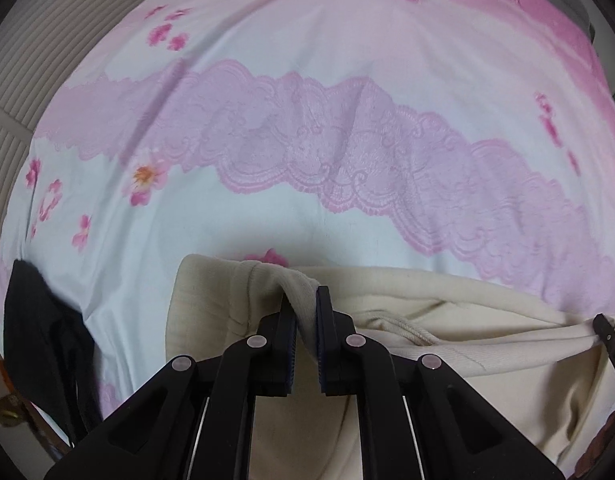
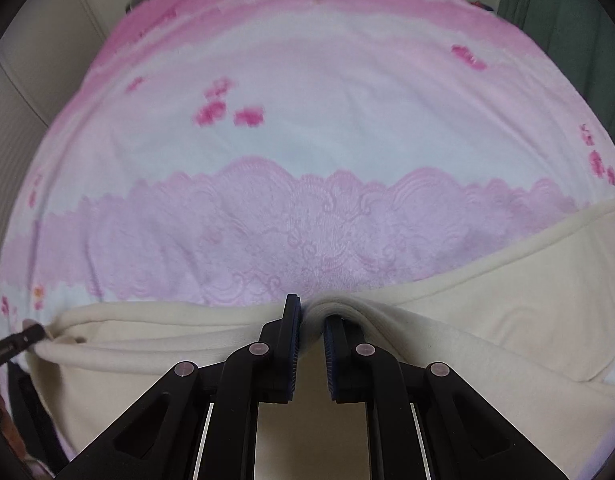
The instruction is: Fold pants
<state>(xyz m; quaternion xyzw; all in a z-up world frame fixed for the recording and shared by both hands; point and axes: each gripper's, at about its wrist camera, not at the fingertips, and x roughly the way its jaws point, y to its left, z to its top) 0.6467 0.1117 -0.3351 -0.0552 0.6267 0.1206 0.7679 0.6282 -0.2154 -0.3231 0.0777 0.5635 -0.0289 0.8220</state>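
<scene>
Both grippers' fingers [image 1: 286, 320] pinch cream pants [image 1: 447, 300] at six o'clock on the pink bedspread [image 2: 307, 128]; lift your left gripper [image 1: 304, 304] and right gripper [image 2: 312, 312] level, edges aligned.

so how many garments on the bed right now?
2. Cream pants lie across the near edge of the bedspread, pinched by the left gripper and right gripper. A black garment sits at far left. More may be hidden.
</scene>
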